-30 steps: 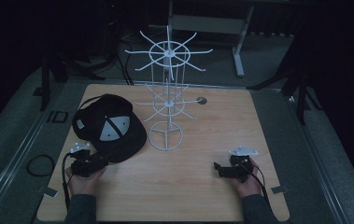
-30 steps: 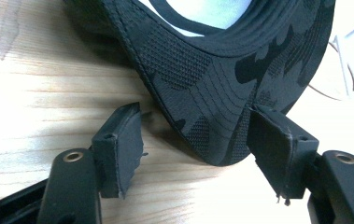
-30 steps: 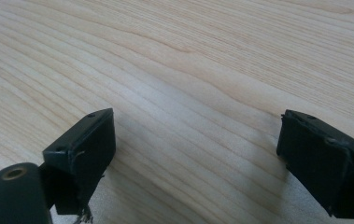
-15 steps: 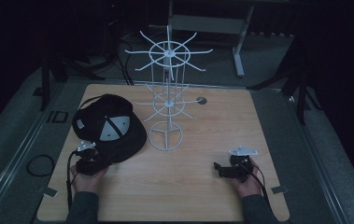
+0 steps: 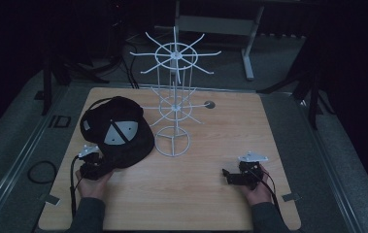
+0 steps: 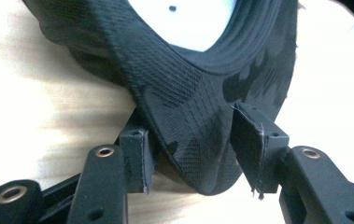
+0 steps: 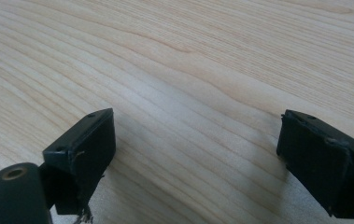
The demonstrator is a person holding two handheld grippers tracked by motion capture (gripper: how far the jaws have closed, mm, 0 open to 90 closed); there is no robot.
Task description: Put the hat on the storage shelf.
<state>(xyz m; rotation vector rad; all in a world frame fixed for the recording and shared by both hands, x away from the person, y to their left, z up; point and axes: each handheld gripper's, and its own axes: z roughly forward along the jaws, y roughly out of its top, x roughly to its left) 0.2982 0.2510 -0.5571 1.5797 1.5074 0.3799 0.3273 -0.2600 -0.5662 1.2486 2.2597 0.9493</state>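
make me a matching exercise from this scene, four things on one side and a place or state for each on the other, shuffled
Things:
1. black cap
2. white wire rack
3. left gripper
4. right gripper

Places or states:
A. jaws wide apart over bare wood
B. stands upright near the table's middle
C. lies on the table's left side
D. jaws either side of the cap's brim, just been closing

Pairs: 1-C, 2-B, 3-D, 4-A

Light wooden table (image 5: 210, 194), grain visible, small round dark fitting (image 5: 209, 104) near far edge. Black cap (image 5: 118, 133) lies on left half. White wire rack (image 5: 173, 111) stands at centre on ring base, just beside cap. Right half bare wood.
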